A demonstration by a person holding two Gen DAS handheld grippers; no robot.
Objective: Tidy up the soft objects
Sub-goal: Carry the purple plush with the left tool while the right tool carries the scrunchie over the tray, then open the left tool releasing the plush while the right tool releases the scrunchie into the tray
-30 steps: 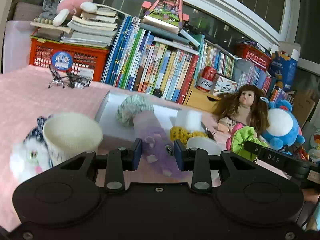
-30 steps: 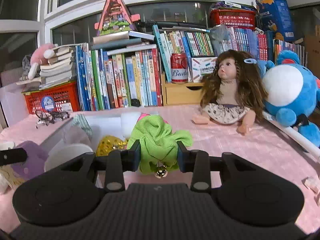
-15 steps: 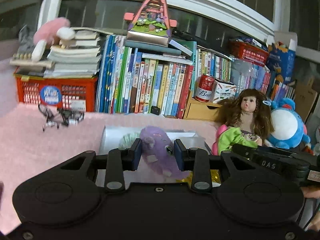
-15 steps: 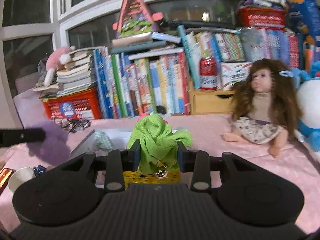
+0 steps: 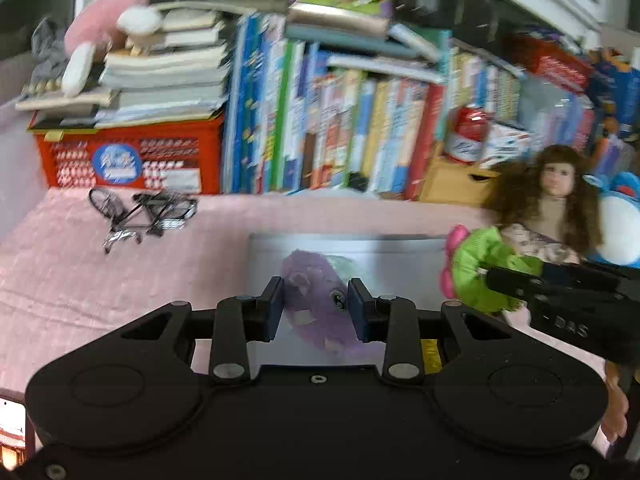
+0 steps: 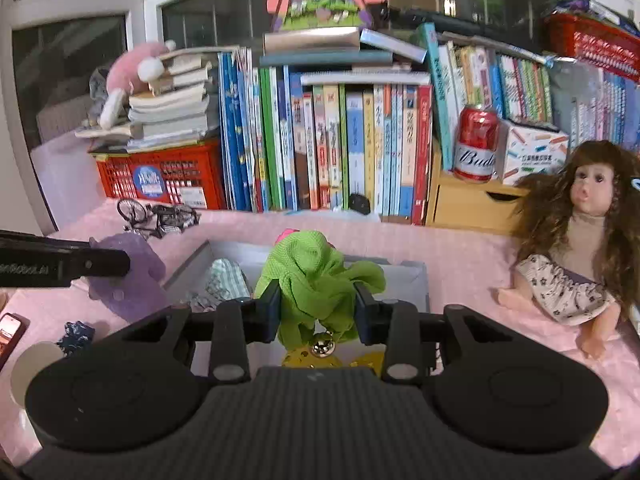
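Pink-clothed table (image 6: 460,256) under grey tray (image 6: 420,280), doll (image 6: 576,256), toy bicycle (image 6: 160,216), books (image 6: 340,144).

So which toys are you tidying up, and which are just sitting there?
Being tidied:
- purple plush toy in the left tool
- green cloth toy with gold bell in the right tool
- grey box

Just lying about:
- brown-haired doll
- red drink can
- little wire bicycle

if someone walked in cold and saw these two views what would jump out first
Each gripper is clamped on a soft toy: the left gripper holds a purple plush, the right gripper a bright green cloth toy with a small gold bell hanging under it, both above a grey bin on the pink tablecloth. To the right sits a long-haired doll, and a wall of colourful books fills the back.
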